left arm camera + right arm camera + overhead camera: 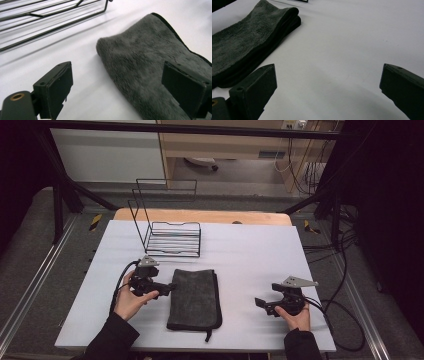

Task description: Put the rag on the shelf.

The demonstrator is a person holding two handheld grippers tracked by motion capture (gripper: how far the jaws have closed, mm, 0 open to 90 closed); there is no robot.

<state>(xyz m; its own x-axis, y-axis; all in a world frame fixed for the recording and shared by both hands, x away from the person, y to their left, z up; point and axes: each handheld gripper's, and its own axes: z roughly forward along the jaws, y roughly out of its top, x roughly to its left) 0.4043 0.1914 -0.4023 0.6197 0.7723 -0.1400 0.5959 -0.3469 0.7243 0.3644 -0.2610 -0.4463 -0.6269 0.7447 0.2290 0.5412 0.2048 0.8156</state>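
We hold our left gripper (167, 287) low at the left edge of the folded grey towel (195, 297), which lies flat on the white desk (250, 255), roughly at its middle. In the left gripper view its jaws stand released and wide apart: the left jaw is over bare desk, the right jaw sits above the towel's plush top, and the towel's rounded near corner (105, 45) lies between the two, a little ahead of them. We cannot tell whether the right jaw touches the fabric. Beyond the jaws, up and to the left in that view, the black wire rack (50, 17) rests on the desk, apart from the towel.

Our right gripper (262, 305) hovers over open desk, well apart from the towel's right edge, its jaws pointing toward it. In the right gripper view these jaws are likewise released, spread wide with only the bare white surface between them. The towel (249, 42) lies ahead of and outside the left jaw, its stacked folded layers showing along the near edge.

In the high view the wire rack (172, 237) stands beyond the towel, its tall back frame upright, and a short loop (208, 336) pokes out from the towel's near edge.
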